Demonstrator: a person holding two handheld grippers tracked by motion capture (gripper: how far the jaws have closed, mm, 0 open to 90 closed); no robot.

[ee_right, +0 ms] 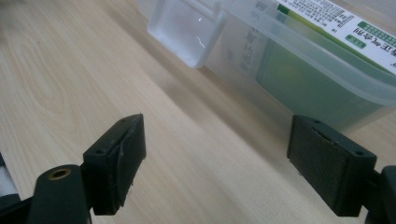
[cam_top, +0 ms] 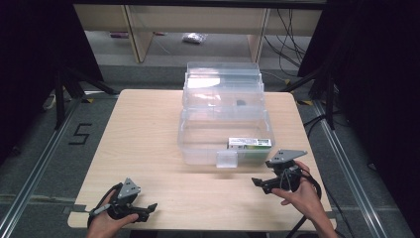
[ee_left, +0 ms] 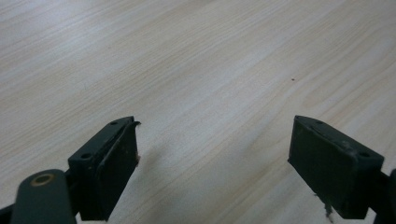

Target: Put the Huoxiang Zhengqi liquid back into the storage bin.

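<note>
A clear plastic box [cam_top: 198,144] stands open at the middle of the wooden table, its lid [cam_top: 223,82] tipped up behind it. A green and white carton [cam_top: 249,143] lies inside at the front right; through the wall it appears as the carton [ee_right: 327,28] in the right gripper view. The box's front latch [cam_top: 227,159] hangs down, and this latch [ee_right: 187,30] is just ahead of my right gripper [ee_right: 215,163]. My right gripper [cam_top: 256,182] is open near the box's front right corner. At the table's front left, my left gripper [cam_top: 151,207] is open over bare wood [ee_left: 215,70].
A small dark object [cam_top: 240,103] sits near the back of the box. Black stands [cam_top: 64,84] flank the table, and cables [cam_top: 289,29] lie on the floor behind. A "5" mark [cam_top: 79,134] is on the floor at the left.
</note>
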